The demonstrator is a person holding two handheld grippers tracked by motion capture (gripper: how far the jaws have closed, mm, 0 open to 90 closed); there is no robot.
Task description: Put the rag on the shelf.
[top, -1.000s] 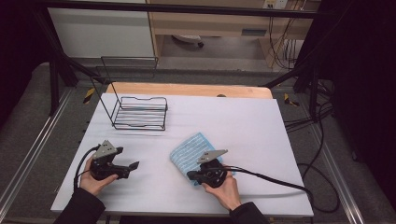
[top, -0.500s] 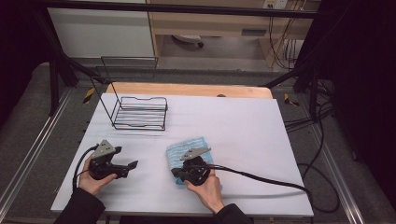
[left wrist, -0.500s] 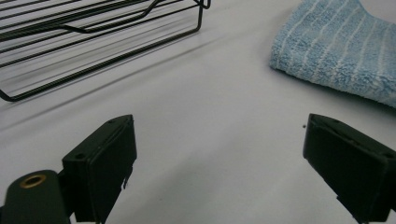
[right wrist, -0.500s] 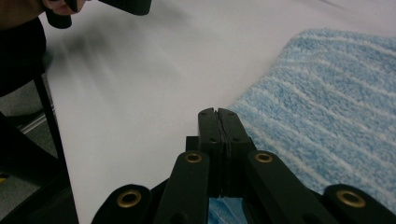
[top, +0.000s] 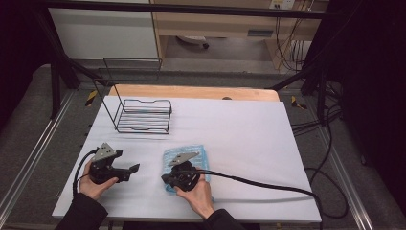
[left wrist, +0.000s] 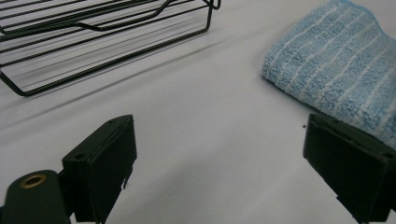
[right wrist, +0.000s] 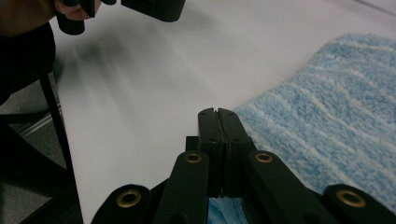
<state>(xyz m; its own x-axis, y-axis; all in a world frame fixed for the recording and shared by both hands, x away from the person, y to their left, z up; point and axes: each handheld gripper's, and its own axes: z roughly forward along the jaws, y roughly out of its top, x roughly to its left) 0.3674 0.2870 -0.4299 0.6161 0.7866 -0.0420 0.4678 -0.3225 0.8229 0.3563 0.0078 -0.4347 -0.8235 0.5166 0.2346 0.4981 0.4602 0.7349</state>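
Folded light-blue striped terry towel (top: 187,165) lies on the white-covered desk (top: 249,139), near the front edge, roughly mid-width. Right hand-held gripper (right wrist: 218,122) has its jaws pressed together; in the right gripper view a bit of blue cloth shows pinched low between them, at the towel's edge. In the high view it sits over the towel's front part w/ a black cable (top: 258,183) trailing toward the desk's right edge. Left hand-held gripper (left wrist: 219,172) is near the front-left corner, jaws wide apart w/ nothing between, bare desk below. Black wire rack (top: 143,115) stands toward the back-left corner, well apart from the towel.
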